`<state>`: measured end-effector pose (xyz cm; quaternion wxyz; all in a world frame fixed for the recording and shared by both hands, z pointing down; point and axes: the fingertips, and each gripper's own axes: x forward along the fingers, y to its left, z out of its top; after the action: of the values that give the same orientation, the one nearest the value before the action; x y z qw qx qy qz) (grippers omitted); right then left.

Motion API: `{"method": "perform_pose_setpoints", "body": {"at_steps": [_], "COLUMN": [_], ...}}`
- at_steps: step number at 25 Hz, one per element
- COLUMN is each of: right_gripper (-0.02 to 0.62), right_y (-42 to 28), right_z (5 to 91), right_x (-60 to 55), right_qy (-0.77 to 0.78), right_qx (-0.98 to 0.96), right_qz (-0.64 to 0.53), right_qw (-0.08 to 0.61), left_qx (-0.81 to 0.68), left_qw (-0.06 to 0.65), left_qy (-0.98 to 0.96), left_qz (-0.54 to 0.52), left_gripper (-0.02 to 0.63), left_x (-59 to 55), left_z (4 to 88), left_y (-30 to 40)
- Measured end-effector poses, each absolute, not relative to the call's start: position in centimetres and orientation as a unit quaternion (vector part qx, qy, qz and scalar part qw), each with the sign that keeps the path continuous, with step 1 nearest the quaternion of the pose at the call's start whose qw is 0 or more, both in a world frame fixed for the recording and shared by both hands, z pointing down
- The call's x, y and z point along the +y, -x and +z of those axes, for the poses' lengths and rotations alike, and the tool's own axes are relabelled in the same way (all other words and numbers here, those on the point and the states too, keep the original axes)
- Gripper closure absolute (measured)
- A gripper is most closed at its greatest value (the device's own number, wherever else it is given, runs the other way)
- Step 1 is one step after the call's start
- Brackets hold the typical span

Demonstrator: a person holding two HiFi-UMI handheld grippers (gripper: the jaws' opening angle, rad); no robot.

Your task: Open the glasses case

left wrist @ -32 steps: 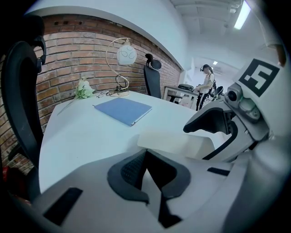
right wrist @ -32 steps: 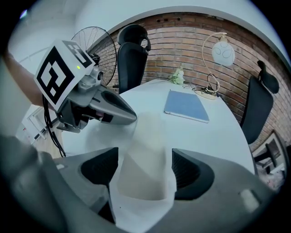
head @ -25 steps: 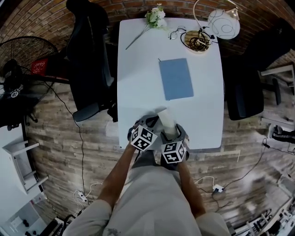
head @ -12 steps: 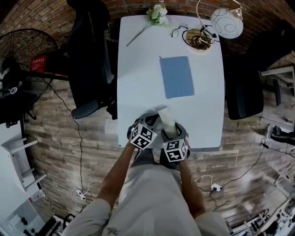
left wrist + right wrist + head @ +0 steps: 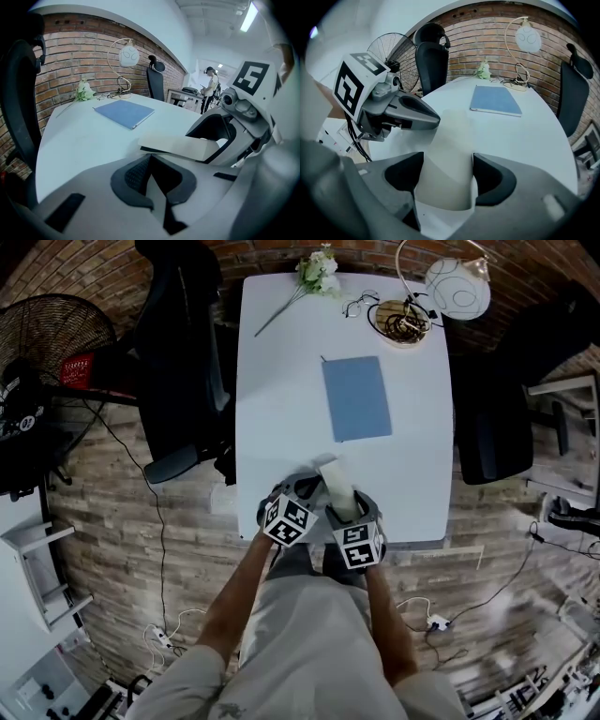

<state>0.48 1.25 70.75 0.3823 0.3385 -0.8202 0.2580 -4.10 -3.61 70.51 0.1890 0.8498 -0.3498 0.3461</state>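
Glasses case: the cream, oblong glasses case [image 5: 449,154] lies at the near edge of the bench, in front of the person, its long axis pointing away from them; the lid is down.
Right gripper: the right gripper [image 5: 447,176] straddles the near end of the glasses case. Its 2 dark jaws have just been closing, with the case between them, and now one presses on each long side.
Left gripper: the left gripper [image 5: 151,171] sits just left of the right one, angled down. Its jaws are together with nothing seen between them, and the case lies just beyond their tips.
Bench: a white rectangular bench [image 5: 281,427], mostly bare around the case.
Beyond the case: a flat blue rectangular notebook [image 5: 356,397] lies mid-bench, well apart from the case.
Far edge: a sprig of white flowers [image 5: 317,273], a round woven bowl of dark cables [image 5: 398,322], and a lamp with a round white shade [image 5: 457,289].
Surroundings: 1 black office chair [image 5: 183,362] to the left of the bench, another [image 5: 497,418] to the right, a black floor fan [image 5: 56,343] at far left, on a brick-patterned floor.
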Motion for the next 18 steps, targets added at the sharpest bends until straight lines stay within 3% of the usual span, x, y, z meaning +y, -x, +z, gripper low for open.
{"method": "perform_pose_setpoints", "body": {"at_steps": [18], "right_gripper": [0.264], "right_y": [-1.2], "right_z": [69.7], "right_x": [1.0], "right_qy": [-0.349], "right_qx": [-0.820], "right_qz": [0.259], "right_qw": [0.373], "left_qx": [-0.357], "left_qw": [0.187], "left_qy": [-0.846], "left_qz": [0.349], "left_gripper": [0.603], "left_x": [-3.6], "left_z": [70.5], "left_y": [4.1]}}
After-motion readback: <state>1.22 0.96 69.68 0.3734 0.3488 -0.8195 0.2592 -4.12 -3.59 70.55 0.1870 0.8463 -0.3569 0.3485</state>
